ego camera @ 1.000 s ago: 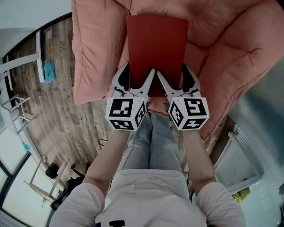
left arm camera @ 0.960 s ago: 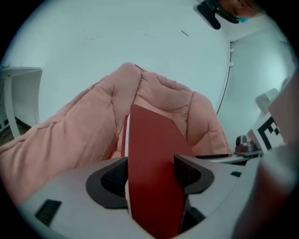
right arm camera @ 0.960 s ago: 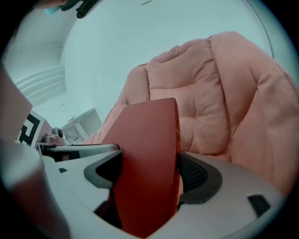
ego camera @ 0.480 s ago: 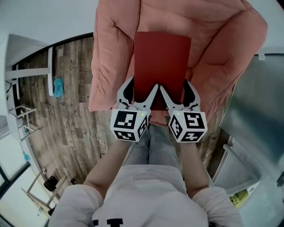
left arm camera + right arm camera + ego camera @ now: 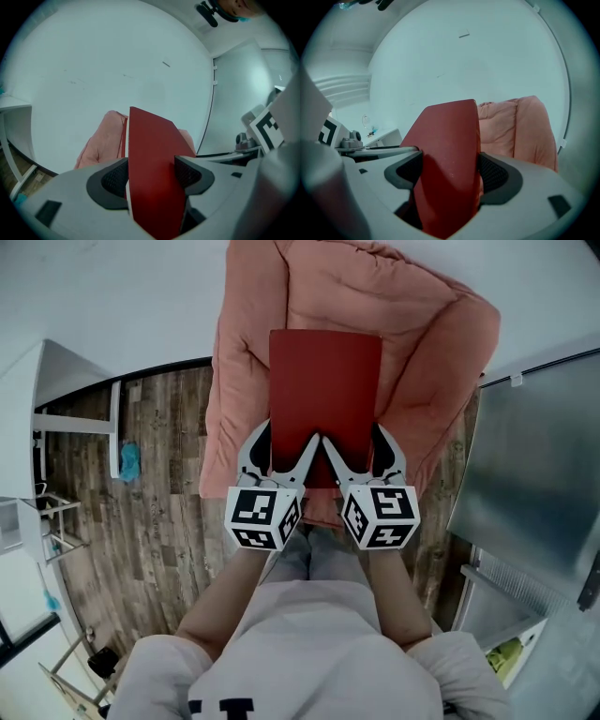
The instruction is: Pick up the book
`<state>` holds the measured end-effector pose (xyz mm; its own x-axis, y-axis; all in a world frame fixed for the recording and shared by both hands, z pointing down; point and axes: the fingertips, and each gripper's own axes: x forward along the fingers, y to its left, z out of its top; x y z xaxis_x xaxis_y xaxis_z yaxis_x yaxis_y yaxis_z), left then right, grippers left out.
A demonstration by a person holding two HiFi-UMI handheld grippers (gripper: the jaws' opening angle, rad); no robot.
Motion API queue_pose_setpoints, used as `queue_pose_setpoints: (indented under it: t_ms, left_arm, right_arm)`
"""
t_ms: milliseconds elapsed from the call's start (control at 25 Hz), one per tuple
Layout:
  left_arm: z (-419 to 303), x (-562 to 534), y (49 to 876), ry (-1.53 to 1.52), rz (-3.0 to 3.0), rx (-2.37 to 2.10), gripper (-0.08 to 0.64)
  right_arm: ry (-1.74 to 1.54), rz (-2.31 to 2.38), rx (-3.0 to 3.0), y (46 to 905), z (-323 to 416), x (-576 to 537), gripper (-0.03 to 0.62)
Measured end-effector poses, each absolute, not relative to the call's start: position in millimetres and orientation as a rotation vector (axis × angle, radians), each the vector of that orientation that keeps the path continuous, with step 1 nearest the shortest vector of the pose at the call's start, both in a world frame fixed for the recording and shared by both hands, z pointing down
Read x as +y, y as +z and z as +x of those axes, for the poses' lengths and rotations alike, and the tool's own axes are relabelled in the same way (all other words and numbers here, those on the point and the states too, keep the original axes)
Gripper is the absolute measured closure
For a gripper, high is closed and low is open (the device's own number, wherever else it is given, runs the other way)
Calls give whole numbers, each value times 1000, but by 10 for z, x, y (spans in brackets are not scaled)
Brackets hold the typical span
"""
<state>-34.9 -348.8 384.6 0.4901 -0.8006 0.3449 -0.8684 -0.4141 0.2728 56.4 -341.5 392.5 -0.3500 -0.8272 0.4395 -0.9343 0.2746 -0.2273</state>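
Fingers of the left gripper are pressing on the near left part of a red book, one dark ribbed pad against each cover, with the book's thickness filling the gap between them. The right gripper is clamping the near right part of the same book in the same way, so both pairs of jaws are closing on it from the near edge, side by side. The inner fingers of the two grippers are lying just beside each other on the red cover. Beyond the fingertips the book is extending away from the person, closed, its far edge rising past the fingers toward a white wall in both gripper views. A pink quilted cushion is lying behind and around the book; whether the book is touching it cannot be told. Behind each pair of fingers a marker cube is facing the head camera. Below the grippers the person's legs are standing on a wooden floor.
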Motion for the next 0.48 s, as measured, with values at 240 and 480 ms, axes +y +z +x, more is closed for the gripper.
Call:
queue_pose_setpoints:
  t_ms: [240,480]
  left_arm:
    - [-348,-3439,3506,193,2367,-1393,264]
    - [-400,-3398,3335,171,2404,-1392,262]
  right_arm:
    - [614,1657,-2328,3583,564,-3364,212]
    - [574,1678,-2342,3409,509,-3322,212]
